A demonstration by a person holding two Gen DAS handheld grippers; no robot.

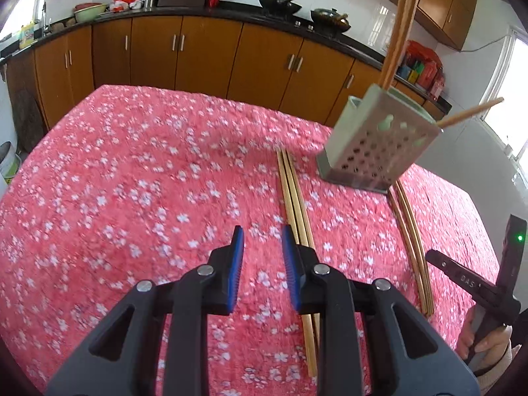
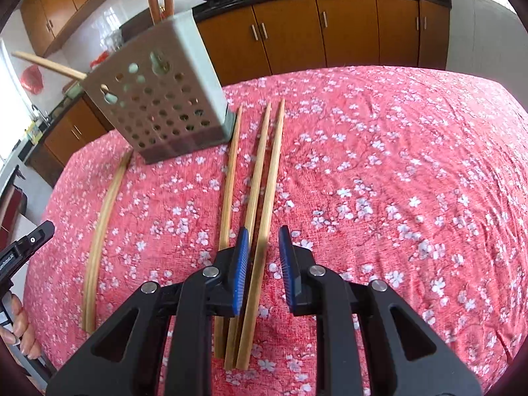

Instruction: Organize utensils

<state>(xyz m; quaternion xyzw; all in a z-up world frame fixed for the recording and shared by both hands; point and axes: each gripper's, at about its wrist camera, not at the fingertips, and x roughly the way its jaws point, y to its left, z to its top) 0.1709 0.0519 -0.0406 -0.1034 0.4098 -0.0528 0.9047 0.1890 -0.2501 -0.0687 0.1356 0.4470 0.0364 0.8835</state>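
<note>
Both claws slightly spread, pinching nothing. Left claw (image 1: 262, 241) over bare pink floral cloth (image 1: 132, 181), one chopstick group (image 1: 293, 198) just right of its right pad. Right claw (image 2: 262, 242) straddles a chopstick in the three-stick group (image 2: 260, 178), pads not touching. Perforated holder (image 2: 158, 99) stands on bench behind, sticks inside.

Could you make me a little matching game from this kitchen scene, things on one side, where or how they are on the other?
Things:
1. utensil holder
2. reddish chopsticks
3. pale chopsticks
4. tablecloth

Descriptions:
A. lying flat on the cloth
B. pink with white blossoms
C. standing in the holder
D. perforated metal, standing on the table

Pairs: 1-D, 2-C, 3-A, 4-B
</note>
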